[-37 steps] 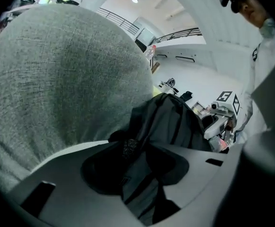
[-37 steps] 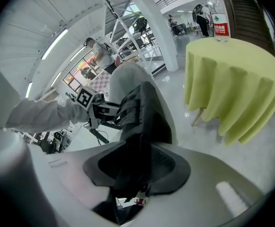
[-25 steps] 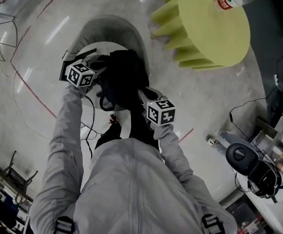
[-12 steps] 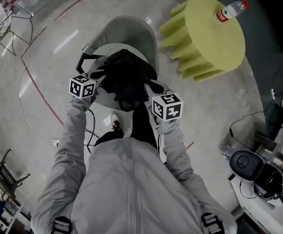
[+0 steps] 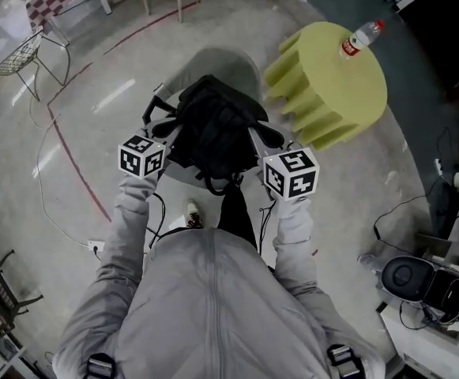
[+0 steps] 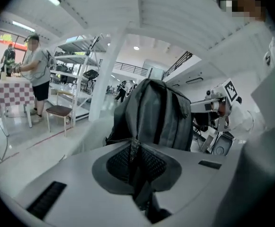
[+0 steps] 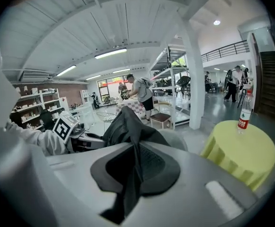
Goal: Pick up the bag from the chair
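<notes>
Hand-held grippers (image 6: 136, 167) (image 7: 133, 171) have lifted bag (image 5: 213, 129) above chair (image 5: 231, 61).

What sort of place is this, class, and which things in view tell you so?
Probably a big indoor workshop or lab hall: polished floor with a red line, tall metal shelving, a railed upper balcony.
</notes>
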